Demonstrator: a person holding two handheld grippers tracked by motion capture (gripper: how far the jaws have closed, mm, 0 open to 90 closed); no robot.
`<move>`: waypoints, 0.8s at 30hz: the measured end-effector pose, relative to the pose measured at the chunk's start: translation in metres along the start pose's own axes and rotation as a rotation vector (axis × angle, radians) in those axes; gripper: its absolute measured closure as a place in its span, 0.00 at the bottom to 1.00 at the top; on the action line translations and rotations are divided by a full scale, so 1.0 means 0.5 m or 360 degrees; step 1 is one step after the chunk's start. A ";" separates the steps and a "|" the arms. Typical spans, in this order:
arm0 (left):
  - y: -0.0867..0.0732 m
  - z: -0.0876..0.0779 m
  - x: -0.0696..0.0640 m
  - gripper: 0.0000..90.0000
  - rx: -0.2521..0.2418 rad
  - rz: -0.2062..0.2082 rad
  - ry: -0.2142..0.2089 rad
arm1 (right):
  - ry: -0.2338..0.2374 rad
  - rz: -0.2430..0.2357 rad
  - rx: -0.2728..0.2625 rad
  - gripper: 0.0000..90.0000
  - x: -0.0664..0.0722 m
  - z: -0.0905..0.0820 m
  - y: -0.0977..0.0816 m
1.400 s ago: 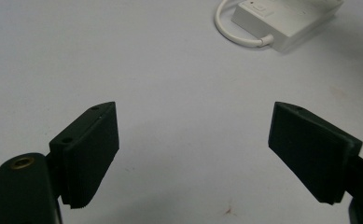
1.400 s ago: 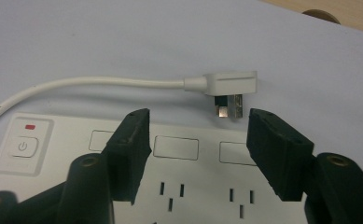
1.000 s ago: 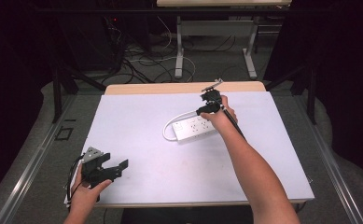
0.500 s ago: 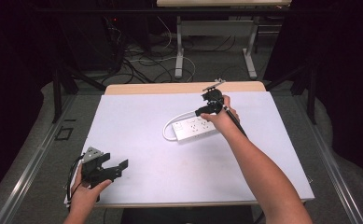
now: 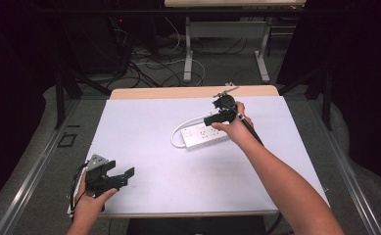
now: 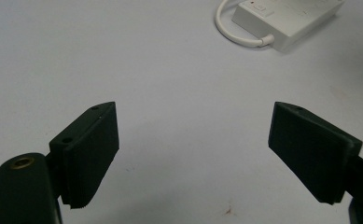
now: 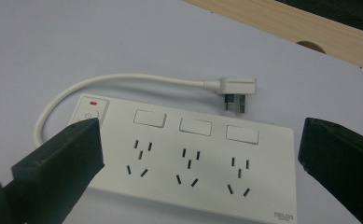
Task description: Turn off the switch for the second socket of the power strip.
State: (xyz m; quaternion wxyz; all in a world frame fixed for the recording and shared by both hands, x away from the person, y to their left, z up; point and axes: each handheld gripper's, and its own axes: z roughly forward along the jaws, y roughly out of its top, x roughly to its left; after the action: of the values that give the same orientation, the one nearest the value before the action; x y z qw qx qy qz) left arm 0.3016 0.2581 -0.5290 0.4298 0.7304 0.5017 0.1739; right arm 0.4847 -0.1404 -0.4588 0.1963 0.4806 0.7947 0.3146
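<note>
A white power strip (image 5: 202, 135) lies flat on the white table top, right of centre, with its short cable (image 7: 76, 88) looped round to its plug (image 7: 233, 91) beside it. My right gripper (image 5: 213, 119) hovers just above the strip (image 7: 193, 158). Its jaws have just been opening and now stand wide on either side of the sockets, touching nothing. My left gripper (image 5: 122, 176) is held at the table's near left corner, pointing toward the strip (image 6: 286, 18). The left gripper (image 6: 193, 140) stands open, and between its jaws is bare table.
The white sheet (image 5: 154, 147) covers almost the whole table, with a wooden strip (image 5: 178, 92) bare along the far edge. Beyond it are a table frame and loose floor cables (image 5: 168, 63). A metal rail (image 5: 36, 166) runs along the left side.
My right gripper has lifted slightly above the power strip and its jaws have spread wider. The left gripper and the strip have stayed where they were.
</note>
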 end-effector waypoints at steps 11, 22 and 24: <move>0.000 0.000 0.000 0.18 -0.0002 0.0003 0.0011 | 0.0022 -0.0077 -0.0059 0.00 0.013 -0.032 -0.028; 0.000 0.000 -0.001 0.13 -0.0020 -0.0003 0.0020 | 0.0067 -0.0098 -0.0111 0.00 0.025 -0.065 -0.069; 0.000 0.000 -0.002 0.12 -0.0027 -0.0002 0.0026 | 0.0073 -0.0087 -0.0126 0.00 0.026 -0.069 -0.077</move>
State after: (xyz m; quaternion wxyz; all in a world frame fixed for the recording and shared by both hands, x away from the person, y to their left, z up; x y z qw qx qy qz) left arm 0.3013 0.2573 -0.5291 0.4319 0.7249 0.5042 0.1837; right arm 0.4329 -0.1525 -0.4602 0.2055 0.4432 0.7987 0.3512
